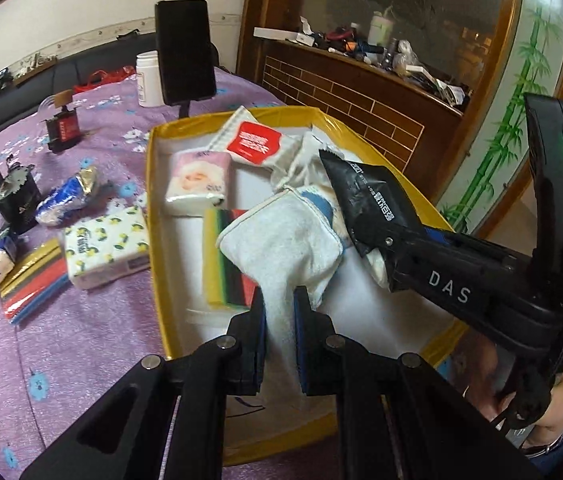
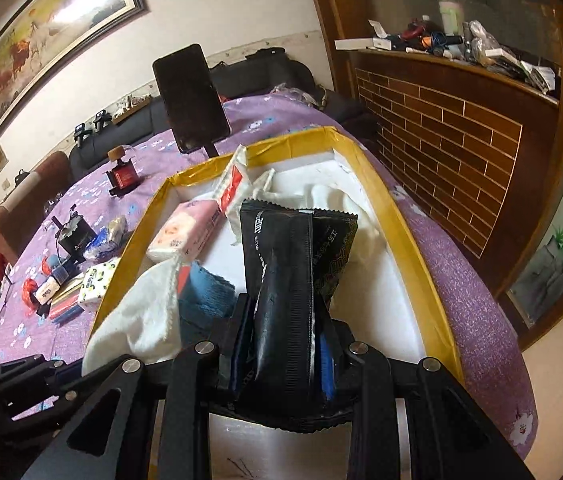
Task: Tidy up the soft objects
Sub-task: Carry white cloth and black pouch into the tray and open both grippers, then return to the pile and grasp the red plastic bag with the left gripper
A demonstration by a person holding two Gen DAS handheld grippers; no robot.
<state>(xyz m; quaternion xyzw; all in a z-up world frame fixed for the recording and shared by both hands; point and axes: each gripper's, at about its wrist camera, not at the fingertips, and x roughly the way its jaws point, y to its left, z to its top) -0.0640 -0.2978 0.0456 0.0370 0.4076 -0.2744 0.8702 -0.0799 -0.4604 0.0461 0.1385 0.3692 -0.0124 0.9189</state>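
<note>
While both grippers hang over the yellow-rimmed box [image 1: 153,184], each is clenched on 1 soft thing. At the bottom centre of the left wrist view, the left gripper [image 1: 279,332] grasps a white towel [image 1: 281,244], which bulges out beyond the pads above the box floor. At the bottom centre of the right wrist view, the right gripper [image 2: 285,344] grasps a black pouch [image 2: 281,280] standing upright between the pads.

The 2 loads are very close together; in the left view the pouch lies just right of the towel. If 1 hand turns, the towel may catch on the other tool and be dragged out. The pouch looks smooth, so it may slip.

Farther in, a striped sponge stack [image 1: 229,256], a pink tissue pack [image 1: 197,182] and a red-labelled pack [image 1: 255,142] already lie inside. A careless drop may cover or push them.

At the left, on the purple cloth [image 1: 81,340], a lemon-print tissue pack [image 1: 105,248] and a blue foil packet [image 1: 67,196] wait outside.
</note>
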